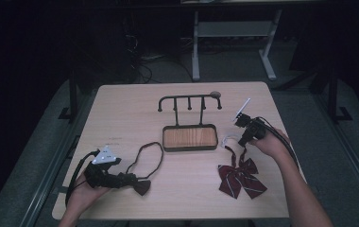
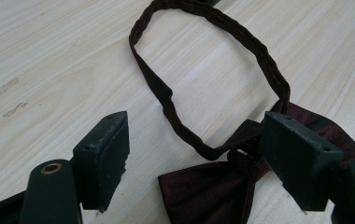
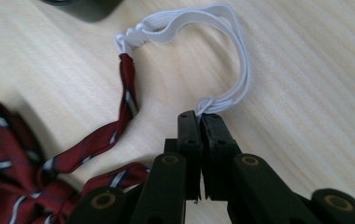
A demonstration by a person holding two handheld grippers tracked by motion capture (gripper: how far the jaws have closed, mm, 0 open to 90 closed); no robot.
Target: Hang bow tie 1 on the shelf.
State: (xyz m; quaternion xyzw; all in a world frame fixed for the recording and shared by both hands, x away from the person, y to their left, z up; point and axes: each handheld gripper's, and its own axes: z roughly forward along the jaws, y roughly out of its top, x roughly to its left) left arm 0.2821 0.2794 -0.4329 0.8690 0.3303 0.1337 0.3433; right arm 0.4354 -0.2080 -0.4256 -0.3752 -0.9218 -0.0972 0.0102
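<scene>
A dark maroon bow tie lies flat on the table, its strap loop spread out beyond it. My left gripper is open, its jaws standing wide on either side of the bow's knot without pressing it. In the high view this gripper is at the front left, next to the dark bow tie. A red striped bow tie lies at the front right. My right gripper is shut on the end of its white elastic strap, low over the table. The same gripper sits just beyond the striped bow.
A black metal rack with several hooks rises from a wooden tray base at the table's middle. A small brown object sits by the rack's right end. Floor and furniture legs lie beyond the far edge.
</scene>
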